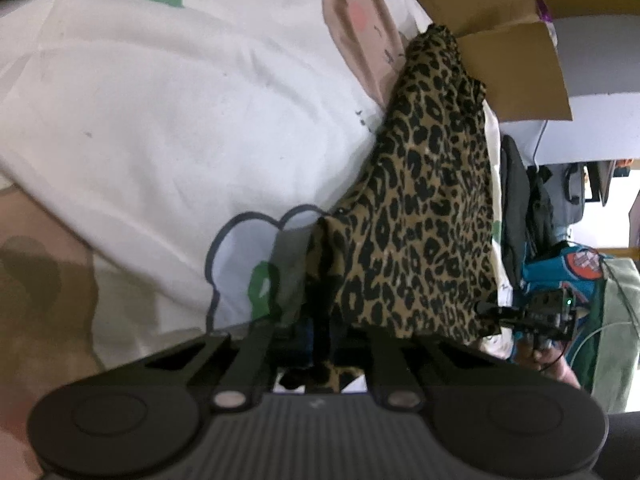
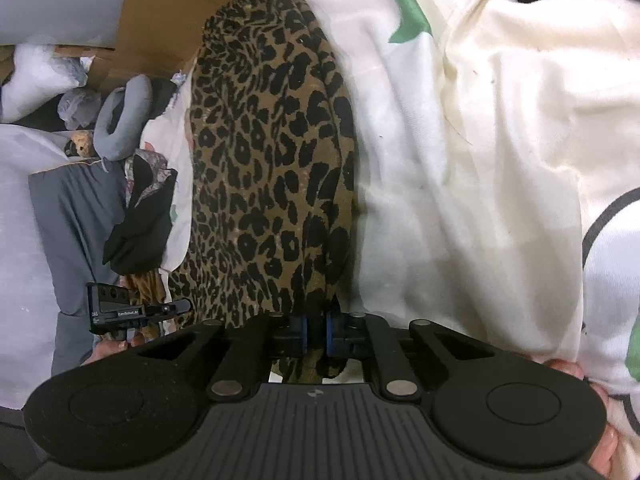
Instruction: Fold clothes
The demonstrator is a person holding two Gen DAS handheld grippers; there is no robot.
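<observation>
Left gripper (image 1: 320,344): I have it clamped on leopard-print garment (image 1: 420,208), near edge.
Right gripper (image 2: 316,332): likewise clamped on it.
Garment axis: runs away from both grippers toward far cardboard box (image 1: 512,76).

Both fisheye views were soft and slightly motion-blurred, edges bent and darkened at the corners. Light was diffuse indoor, brightest on the white bedsheet (image 2: 500,128), near blown out. Leopard-print garment (image 1: 424,216) cast a dim shadow along its sheet-side edge.

One leopard-print garment (image 2: 272,168) lies pinched between the jaws of two grippers, left (image 1: 320,344) and right (image 2: 316,330).
</observation>
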